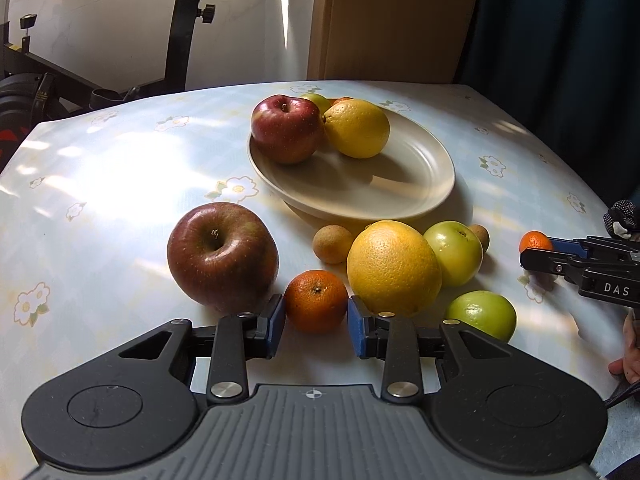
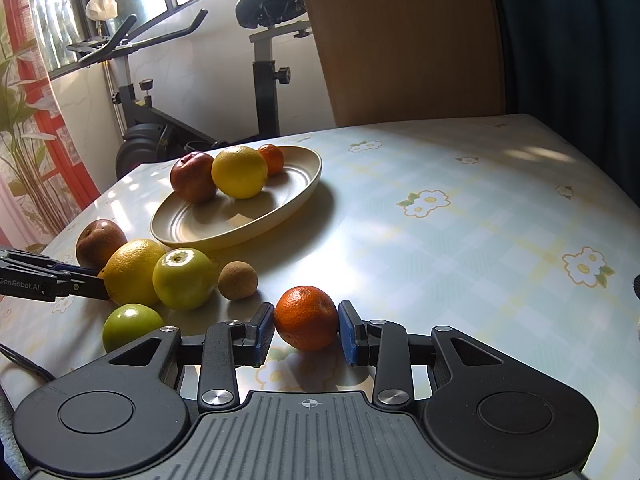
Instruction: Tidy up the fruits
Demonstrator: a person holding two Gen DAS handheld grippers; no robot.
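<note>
A beige plate (image 1: pixel 400 196) holds a red apple (image 1: pixel 286 128), a yellow orange (image 1: pixel 357 128), a green fruit and a tangerine behind them. On the table lie a red apple (image 1: pixel 222 254), a tangerine (image 1: pixel 316 301), a big yellow orange (image 1: pixel 393 267), two green fruits (image 1: pixel 456 251) (image 1: pixel 482 314) and two small brown fruits (image 1: pixel 332 243). My left gripper (image 1: pixel 316 326) has its blue pads on both sides of the tangerine, touching it. My right gripper (image 2: pixel 306 330) is shut on another tangerine (image 2: pixel 306 317), which rests on the table; it shows in the left wrist view (image 1: pixel 536 242) too.
The table (image 2: pixel 460 240) has a pale flowered cloth. An exercise bike (image 2: pixel 168 92) stands beyond its far left edge, a wooden panel (image 2: pixel 400 40) and a dark curtain behind. The plate (image 2: pixel 256 216) has bare room at its near side.
</note>
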